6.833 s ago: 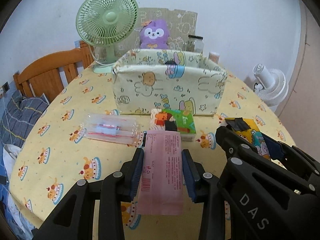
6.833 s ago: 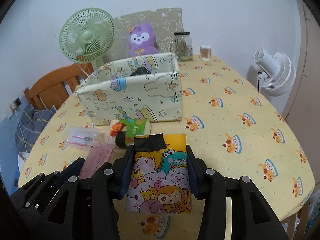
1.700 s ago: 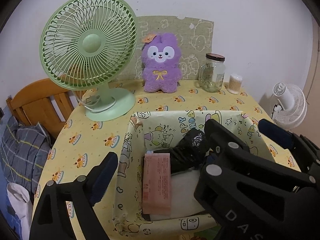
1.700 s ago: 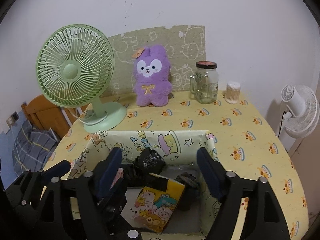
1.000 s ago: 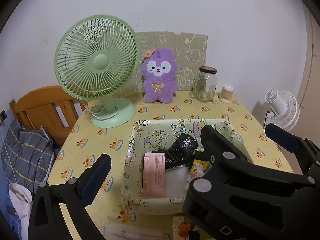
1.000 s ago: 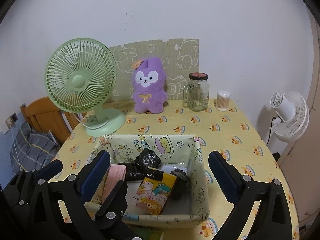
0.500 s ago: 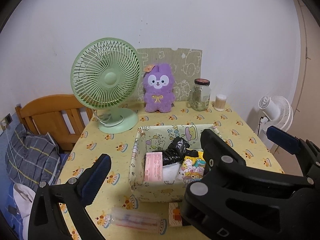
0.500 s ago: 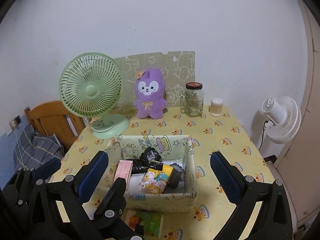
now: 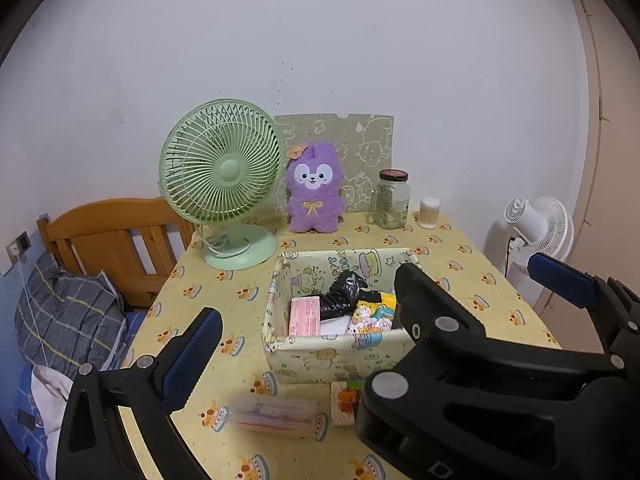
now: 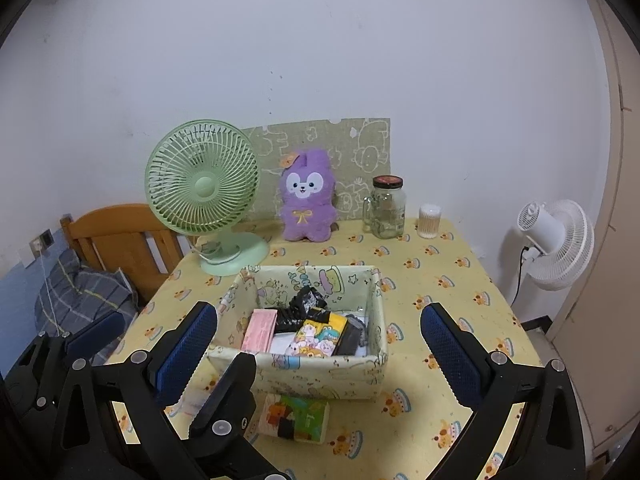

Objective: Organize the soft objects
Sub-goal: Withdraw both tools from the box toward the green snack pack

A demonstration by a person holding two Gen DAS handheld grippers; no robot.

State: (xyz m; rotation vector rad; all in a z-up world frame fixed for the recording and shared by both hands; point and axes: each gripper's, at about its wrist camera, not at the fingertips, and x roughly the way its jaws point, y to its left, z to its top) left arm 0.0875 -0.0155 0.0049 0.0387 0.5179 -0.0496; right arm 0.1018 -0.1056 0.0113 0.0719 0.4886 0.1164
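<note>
A fabric storage box (image 9: pixel 340 356) (image 10: pixel 304 376) with cartoon prints stands mid-table. Inside lie a pink pack (image 9: pixel 305 316) (image 10: pixel 260 330), a cartoon-animal pack (image 9: pixel 372 316) (image 10: pixel 318 336) and a black bag (image 9: pixel 342 292) (image 10: pixel 298 308). In front of the box lie a green-and-orange tissue pack (image 10: pixel 296 416) (image 9: pixel 344 398) and a clear plastic pack (image 9: pixel 276 416). My left gripper (image 9: pixel 304 344) is open and empty, held above and in front of the box. My right gripper (image 10: pixel 320 354) is open and empty, also raised in front of the box.
At the back of the table (image 10: pixel 460 300) stand a green fan (image 9: pixel 224 184) (image 10: pixel 204 196), a purple plush (image 9: pixel 316 192) (image 10: pixel 306 196), a glass jar (image 10: pixel 386 208) and a cotton swab tub (image 10: pixel 430 222). A wooden chair (image 9: pixel 116 240) stands left, a white fan (image 10: pixel 556 240) right.
Both grippers let go of their packs into the box and have pulled back and up, away from it. The box now looks smaller and the packs in front of it show.
</note>
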